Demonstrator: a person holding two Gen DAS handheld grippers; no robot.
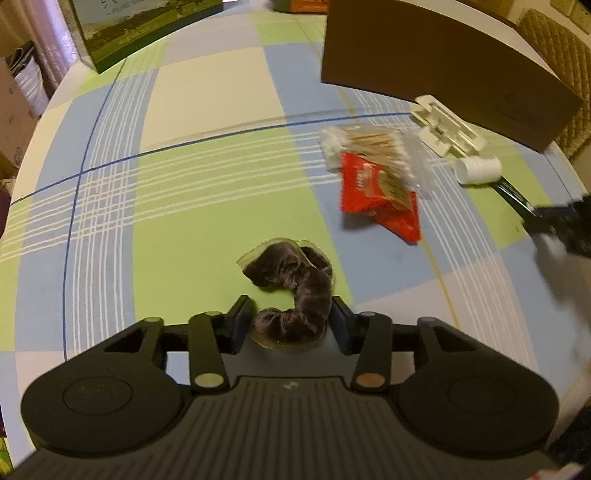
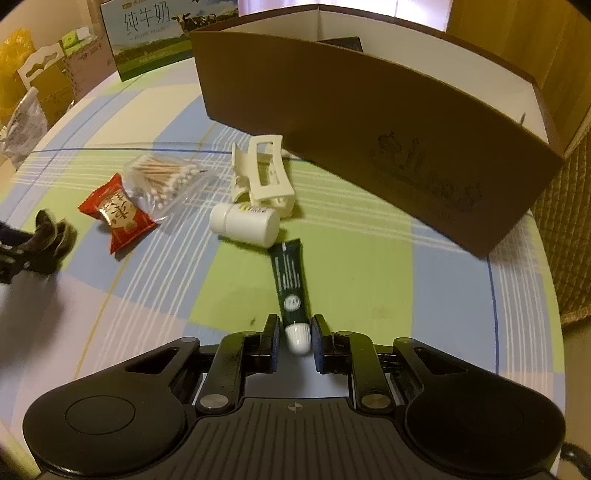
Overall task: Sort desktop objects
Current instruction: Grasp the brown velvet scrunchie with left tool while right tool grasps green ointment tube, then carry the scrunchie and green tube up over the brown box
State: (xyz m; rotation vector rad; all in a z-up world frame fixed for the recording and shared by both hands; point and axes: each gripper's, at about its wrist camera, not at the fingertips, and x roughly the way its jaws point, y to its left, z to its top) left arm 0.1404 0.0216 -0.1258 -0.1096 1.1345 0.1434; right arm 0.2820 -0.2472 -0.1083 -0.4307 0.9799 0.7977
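Note:
A dark brown velvet scrunchie (image 1: 295, 280) in a clear wrapper lies on the checked tablecloth, its near end pinched by my left gripper (image 1: 291, 314), which is shut on it. My right gripper (image 2: 294, 332) is shut on the white cap of a dark green tube (image 2: 290, 277) lying flat and pointing away. Beyond the tube are a white bottle (image 2: 245, 223) on its side and a cream hair claw (image 2: 262, 173). A red snack packet (image 2: 118, 216) and a bag of cotton swabs (image 2: 162, 177) lie to the left. The left gripper (image 2: 14, 258) shows blurred at the left edge.
A large brown cardboard box (image 2: 369, 129), open at the top, stands behind the objects on the right. A milk carton case (image 2: 159, 33) stands at the table's far left. Bags and boxes sit beyond the left edge. Bare tablecloth (image 1: 184, 203) stretches left of the scrunchie.

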